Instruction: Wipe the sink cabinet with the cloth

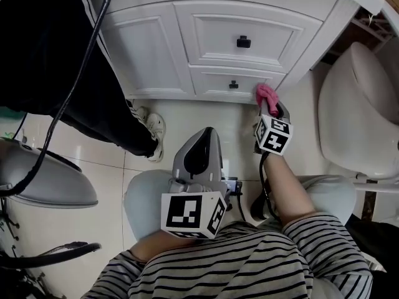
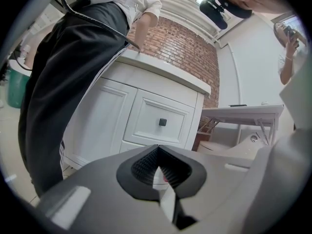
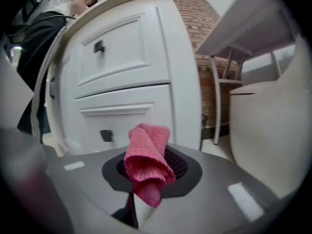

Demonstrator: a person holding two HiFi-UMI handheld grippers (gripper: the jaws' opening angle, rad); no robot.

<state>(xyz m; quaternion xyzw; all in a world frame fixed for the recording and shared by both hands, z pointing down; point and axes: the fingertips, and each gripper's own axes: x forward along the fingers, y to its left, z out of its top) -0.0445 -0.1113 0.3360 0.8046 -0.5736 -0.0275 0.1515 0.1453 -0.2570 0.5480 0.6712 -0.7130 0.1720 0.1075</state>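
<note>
Pink cloth, clamped tight in the right gripper jaws, sits close to the lower drawer of the white sink cabinet, so wiping seems in hand and the next move probably calls for pressing and sweeping it along the front, while the left gripper hangs back with its jaws closed on nothing.

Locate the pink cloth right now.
Head view, right of centre: the pink cloth is clamped in the right gripper, at the bottom right corner of the white sink cabinet, just left of the toilet.
</note>
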